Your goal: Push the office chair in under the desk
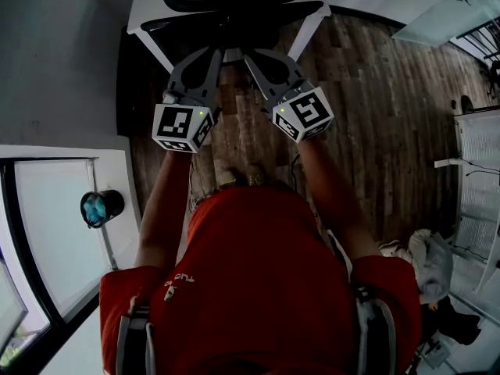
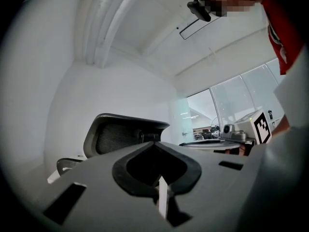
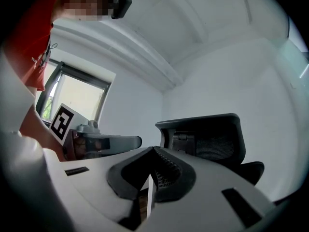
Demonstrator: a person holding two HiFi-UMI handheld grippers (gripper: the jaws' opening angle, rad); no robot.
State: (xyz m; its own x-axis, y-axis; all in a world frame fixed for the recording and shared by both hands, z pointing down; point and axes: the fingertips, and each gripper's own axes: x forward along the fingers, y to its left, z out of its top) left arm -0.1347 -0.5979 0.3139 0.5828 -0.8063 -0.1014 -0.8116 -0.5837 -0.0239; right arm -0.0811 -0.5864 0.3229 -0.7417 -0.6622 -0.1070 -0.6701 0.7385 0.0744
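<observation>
The black office chair (image 1: 234, 10) stands at the top of the head view, its mesh back against the edge of the white desk (image 1: 148, 6). Both grippers point at it from below, side by side, tips close to each other just short of the chair's back. My left gripper (image 1: 221, 53) has its jaws shut with nothing held. My right gripper (image 1: 248, 55) is shut too and holds nothing. In the left gripper view the chair back (image 2: 120, 132) rises beyond the shut left gripper (image 2: 154, 146). The right gripper view shows the chair back (image 3: 207, 134) past the shut right gripper (image 3: 153, 149).
Dark wooden floor (image 1: 367, 100) spreads to the right of the chair. A white wall (image 1: 55, 53) and a glass panel (image 1: 55, 233) lie on the left, with a small black round object (image 1: 101, 207) beside them. A white rack (image 1: 476, 170) and a bundle (image 1: 430, 260) stand at the right.
</observation>
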